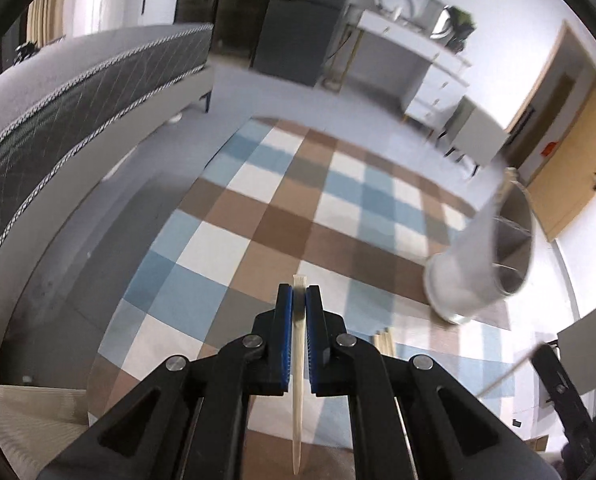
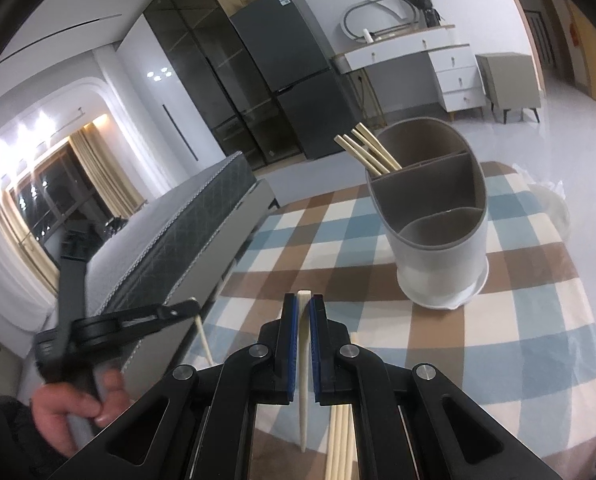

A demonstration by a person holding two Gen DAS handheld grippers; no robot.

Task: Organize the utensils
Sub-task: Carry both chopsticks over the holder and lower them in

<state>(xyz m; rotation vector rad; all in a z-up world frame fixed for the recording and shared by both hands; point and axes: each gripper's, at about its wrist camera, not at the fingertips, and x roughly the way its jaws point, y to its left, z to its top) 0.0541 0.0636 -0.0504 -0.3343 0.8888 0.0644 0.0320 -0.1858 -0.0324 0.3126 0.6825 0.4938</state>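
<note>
1. A round table covered with a checked cloth of blue, brown and white squares (image 2: 438,320) carries everything; in the left wrist view the same cloth (image 1: 257,216) fills the middle of the picture, blurred.

2. A tall oval utensil holder, white outside with a grey rim and brown-grey inner walls (image 2: 438,256), stands upright on the cloth, towards the far right side of the table. Partitions split it into three compartments. The far compartment holds a bunch of pale wooden chopsticks (image 2: 368,150), leaning out to the left over the rim. Nothing shows inside the middle and near compartments. In the left wrist view the holder (image 1: 470,280) is at the right and smeared by blur, so its contents cannot be read there.

3. A bundle of loose pale chopsticks (image 2: 340,444) lies flat on the cloth at the near edge, below the right gripper, mostly hidden by its frame.

4. The left gripper (image 1: 299,300), black with blue pads, has its jaws closed tight on a single pale chopstick (image 1: 298,400), which runs lengthwise between the pads; its blunt end pokes just past the fingertips and its tapered end points back towards the camera. In the right wrist view a hand (image 2: 73,408) holds this gripper at the left, off the table's side.

5. The right gripper (image 2: 304,308) is likewise clamped on one pale chopstick (image 2: 304,400), blunt end forward, above the near part of the cloth and short of the holder.
</note>
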